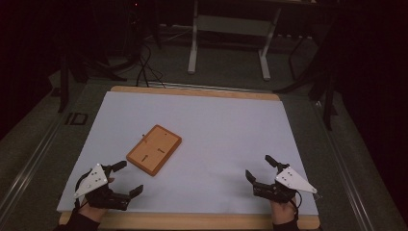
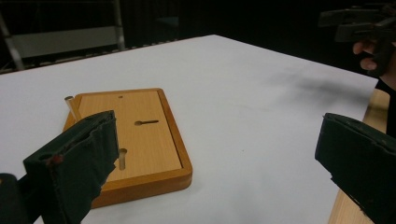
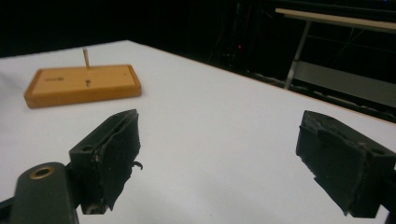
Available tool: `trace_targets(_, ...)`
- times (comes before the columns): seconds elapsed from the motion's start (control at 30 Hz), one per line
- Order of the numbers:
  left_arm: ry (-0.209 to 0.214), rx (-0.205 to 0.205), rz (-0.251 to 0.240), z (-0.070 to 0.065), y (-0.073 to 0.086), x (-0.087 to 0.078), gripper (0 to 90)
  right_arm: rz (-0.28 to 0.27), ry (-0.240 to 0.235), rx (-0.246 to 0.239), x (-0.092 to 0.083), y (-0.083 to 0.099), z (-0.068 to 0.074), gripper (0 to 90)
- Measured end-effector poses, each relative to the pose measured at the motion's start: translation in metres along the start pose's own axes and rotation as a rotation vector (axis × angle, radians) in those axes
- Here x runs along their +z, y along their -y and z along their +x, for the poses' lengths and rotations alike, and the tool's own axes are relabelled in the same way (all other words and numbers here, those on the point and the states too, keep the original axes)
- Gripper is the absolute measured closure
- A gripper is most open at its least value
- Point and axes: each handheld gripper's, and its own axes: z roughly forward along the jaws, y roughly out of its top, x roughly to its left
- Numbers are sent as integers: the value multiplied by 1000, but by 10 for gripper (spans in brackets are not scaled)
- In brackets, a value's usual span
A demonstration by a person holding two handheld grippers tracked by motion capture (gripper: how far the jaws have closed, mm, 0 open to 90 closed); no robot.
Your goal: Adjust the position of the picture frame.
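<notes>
A flat wooden board (image 1: 154,149) with a raised rim lies left of the middle of the white sheet. It has a slot, small holes and a thin peg (image 2: 72,106) standing at its far edge. The peg (image 3: 86,58) also rises from the board (image 3: 81,85) in the right gripper view. My left gripper (image 1: 127,179) rests at the near left, just short of the board (image 2: 140,140), open and holding nothing. My right gripper (image 1: 260,167) sits at the near right, open, nothing between its jaws.
The white sheet (image 1: 216,130) covers a wooden table whose edge (image 1: 192,220) runs along the front. A grey metal frame (image 1: 231,29) and cables stand on the dark floor beyond. My right gripper (image 2: 364,28) appears far off in the left gripper view.
</notes>
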Motion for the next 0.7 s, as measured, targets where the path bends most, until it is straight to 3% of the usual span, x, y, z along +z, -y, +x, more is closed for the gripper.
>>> trace_targets(0.13,-6,-31,38,0,-3,2,1,-11,17,0,-3,-1,0,132)
trace_targets(0.23,-60,-6,100,-3,-7,5,1,-17,26,-4,-4,-2,1,129)
trace_targets(0.33,-54,-7,101,-4,-10,5,1,-17,28,-7,-4,-2,2,127)
trace_targets(0.37,-40,-33,108,-2,-14,5,1,-18,23,-8,-4,-3,3,127)
trace_targets(0.53,-26,-36,117,0,-25,7,1,-50,-18,2,-5,-5,7,109)
trace_targets(0.7,-48,-31,124,6,-34,14,1,-45,-46,27,-4,-4,5,109)
